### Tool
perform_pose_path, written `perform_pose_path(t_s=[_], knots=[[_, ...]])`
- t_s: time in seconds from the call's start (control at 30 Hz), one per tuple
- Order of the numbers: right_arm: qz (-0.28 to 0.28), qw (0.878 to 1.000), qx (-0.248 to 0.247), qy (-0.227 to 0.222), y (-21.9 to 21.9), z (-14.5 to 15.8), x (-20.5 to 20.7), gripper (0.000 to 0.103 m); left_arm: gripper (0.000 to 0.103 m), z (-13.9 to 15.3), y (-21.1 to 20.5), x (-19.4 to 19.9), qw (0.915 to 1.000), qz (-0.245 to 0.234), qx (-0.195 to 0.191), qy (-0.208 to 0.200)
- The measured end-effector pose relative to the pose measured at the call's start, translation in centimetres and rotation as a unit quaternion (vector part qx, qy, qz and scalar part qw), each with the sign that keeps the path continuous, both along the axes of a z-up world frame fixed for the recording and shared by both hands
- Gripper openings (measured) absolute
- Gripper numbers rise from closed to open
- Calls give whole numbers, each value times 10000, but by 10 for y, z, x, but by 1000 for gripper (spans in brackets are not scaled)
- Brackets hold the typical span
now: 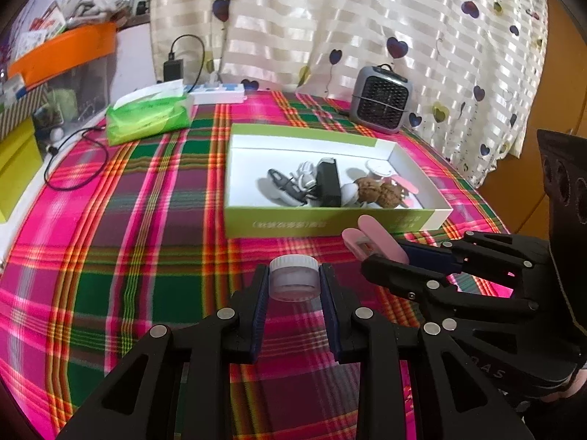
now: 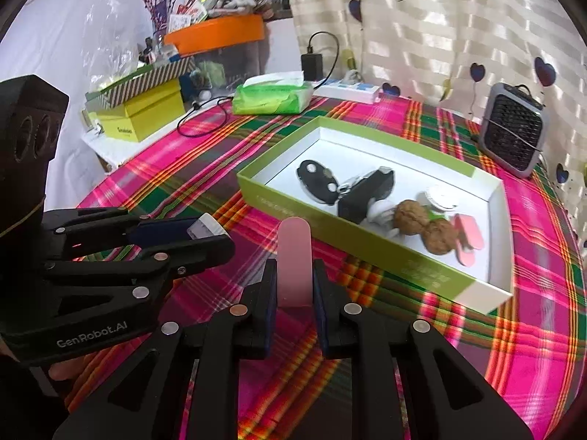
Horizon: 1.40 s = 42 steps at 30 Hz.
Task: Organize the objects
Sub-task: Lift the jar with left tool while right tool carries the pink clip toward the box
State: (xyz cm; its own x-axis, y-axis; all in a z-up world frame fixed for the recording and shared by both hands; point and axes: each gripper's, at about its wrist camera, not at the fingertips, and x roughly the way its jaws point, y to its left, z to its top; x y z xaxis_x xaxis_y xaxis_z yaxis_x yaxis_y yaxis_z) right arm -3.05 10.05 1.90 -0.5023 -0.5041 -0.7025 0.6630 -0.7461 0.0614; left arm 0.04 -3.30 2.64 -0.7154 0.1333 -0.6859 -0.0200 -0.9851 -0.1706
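Pink and pressed tight, the clip (image 2: 293, 260) stood pinched between the pads of your right gripper (image 2: 293, 293), its free end pointing toward the green box (image 2: 293, 216). Your left gripper (image 1: 293, 282) was partly spread, clamping a small clear jar (image 1: 293, 280) with a white cap. You held both above the plaid cloth (image 1: 146, 238), just short of the box's near wall.

Left gripper (image 1: 294, 282) angled downward, fingers (image 1: 261, 289) clamped on a small capped jar (image 1: 293, 280). Right gripper (image 2: 294, 278) alongside, likewise angled downward, fingers (image 2: 269, 286) closed on a pink clip (image 2: 294, 264). Both grippers raised off the counter (image 1: 128, 238).
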Motion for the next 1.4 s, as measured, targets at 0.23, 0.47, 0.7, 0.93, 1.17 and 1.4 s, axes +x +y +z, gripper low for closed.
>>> perform_pose_path(t_s=[0.23,0.47,0.7,0.93,1.17,1.4], knots=[[-171,9997,-140,125,17,10,1,19,25,10,15,-5,9997,-147,-124,124],[-276,9991,-205,231,26,17,1,19,25,15,27,-10,9992,-266,-215,214],[-330,9988,-246,257,30,19,0,19,25,18,32,-13,9988,-317,-244,276],[-360,9986,-264,266,32,19,-1,19,25,19,34,-14,9987,-330,-252,287],[-402,9984,-268,277,34,20,-4,19,25,22,37,-17,9985,-357,-273,320],[-441,9983,-266,273,35,21,-11,19,25,23,39,-25,9982,-416,-291,324]])
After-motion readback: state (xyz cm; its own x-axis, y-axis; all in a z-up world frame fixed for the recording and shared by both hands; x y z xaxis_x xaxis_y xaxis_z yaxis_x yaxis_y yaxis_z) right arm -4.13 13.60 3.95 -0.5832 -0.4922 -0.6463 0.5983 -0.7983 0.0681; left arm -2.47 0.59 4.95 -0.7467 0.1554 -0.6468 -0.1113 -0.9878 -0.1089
